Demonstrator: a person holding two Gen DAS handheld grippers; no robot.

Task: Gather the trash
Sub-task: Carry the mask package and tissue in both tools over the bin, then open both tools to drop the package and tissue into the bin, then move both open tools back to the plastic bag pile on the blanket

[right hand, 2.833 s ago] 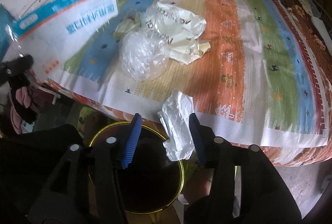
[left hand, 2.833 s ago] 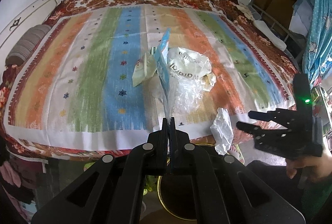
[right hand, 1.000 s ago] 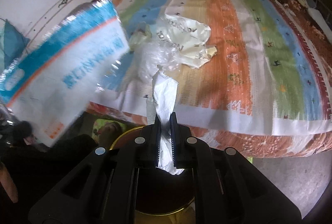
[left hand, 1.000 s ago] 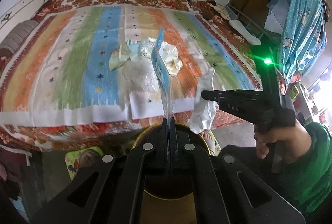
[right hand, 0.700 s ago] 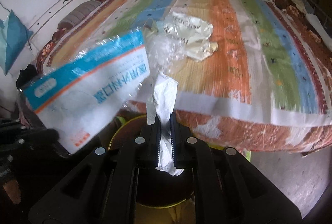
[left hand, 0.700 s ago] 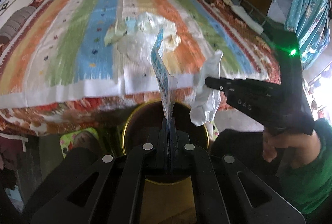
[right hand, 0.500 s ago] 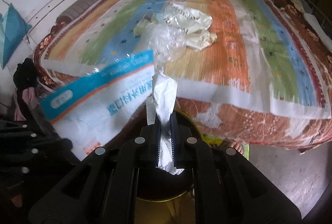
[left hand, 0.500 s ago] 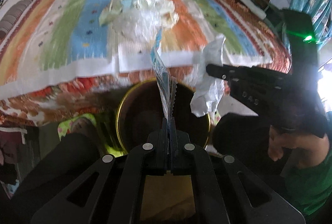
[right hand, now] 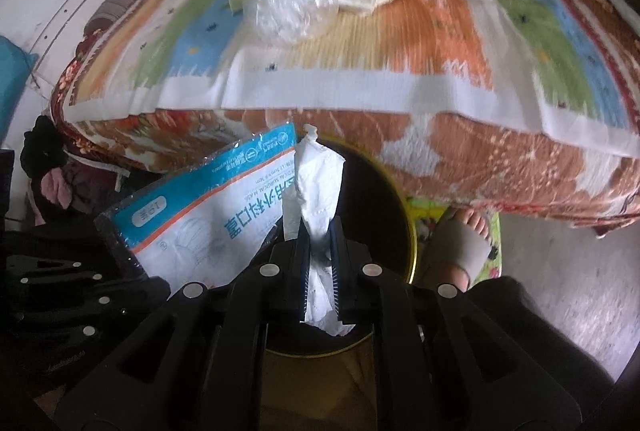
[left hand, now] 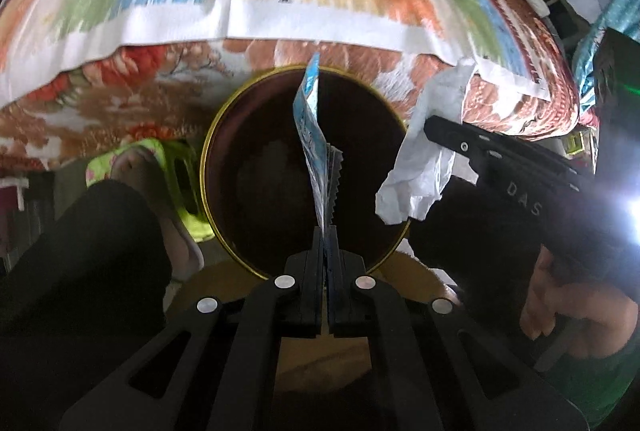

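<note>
Your left gripper (left hand: 327, 231) pinches the flat, slippery blue-and-white plastic packet (left hand: 314, 147) and your right gripper (right hand: 320, 231) clamps the soft crumpled white tissue (right hand: 314, 179) (featherlight, both), mid-frame over the round gold-rimmed bin (left hand: 208, 151).

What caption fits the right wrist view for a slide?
Right gripper holds a crumpled tissue over the bin, beside the left gripper's mask packet.

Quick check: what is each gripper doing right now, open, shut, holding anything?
Left gripper: shut on the blue-and-white packet, over the bin.
Right gripper: shut on the crumpled white tissue, also over the bin.
</note>
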